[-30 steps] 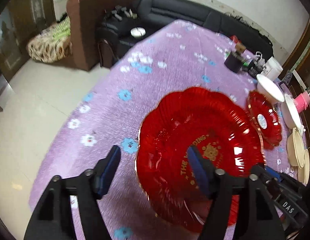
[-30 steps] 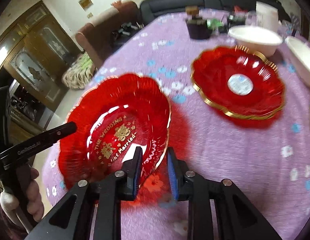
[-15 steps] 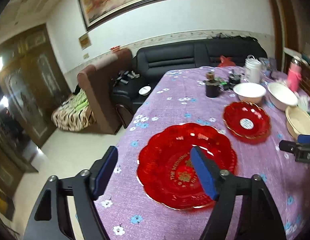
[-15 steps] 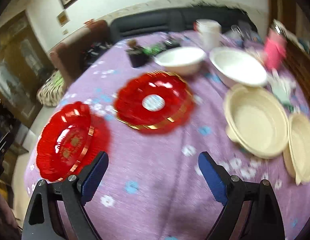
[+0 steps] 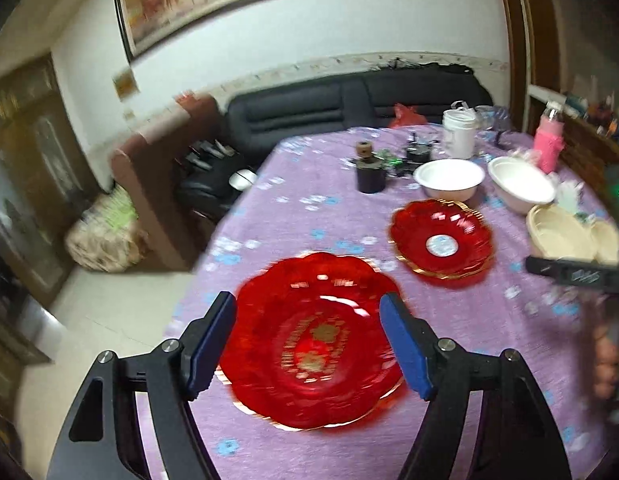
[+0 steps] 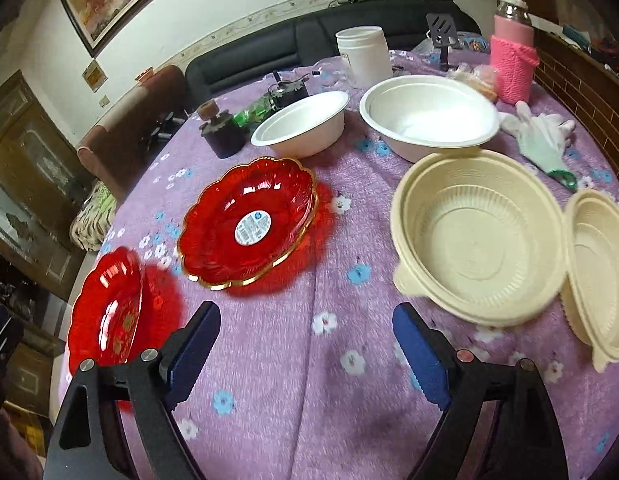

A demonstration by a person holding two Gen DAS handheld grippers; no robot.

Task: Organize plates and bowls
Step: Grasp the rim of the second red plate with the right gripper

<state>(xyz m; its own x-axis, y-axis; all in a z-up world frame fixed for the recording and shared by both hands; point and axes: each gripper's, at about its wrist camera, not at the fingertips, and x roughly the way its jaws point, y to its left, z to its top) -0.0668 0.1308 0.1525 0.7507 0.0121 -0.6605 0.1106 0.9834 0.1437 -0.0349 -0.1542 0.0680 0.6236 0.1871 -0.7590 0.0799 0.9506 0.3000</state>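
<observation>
A large red plate with gold lettering point(image 5: 309, 344) lies on the purple tablecloth; my left gripper point(image 5: 309, 344) hovers open above it, empty. The plate also shows at the left of the right wrist view point(image 6: 107, 312). A smaller red plate with a sticker point(image 6: 249, 222) point(image 5: 441, 240) lies beyond it. Two white bowls point(image 6: 305, 124) point(image 6: 429, 116) stand further back. Two cream bowls point(image 6: 477, 240) point(image 6: 601, 272) sit at the right. My right gripper point(image 6: 305, 348) is open and empty above bare cloth between the red plate and the cream bowl.
A dark cup point(image 6: 221, 132), a white jar point(image 6: 363, 56), a pink bottle point(image 6: 513, 64) and a white glove point(image 6: 541, 136) sit at the table's far side. The table's left edge point(image 5: 205, 256) drops to the floor, with sofas behind.
My right gripper let go of the large red plate, opened and swung right toward the bowls. My left gripper stayed open and drew back and up from the plate.
</observation>
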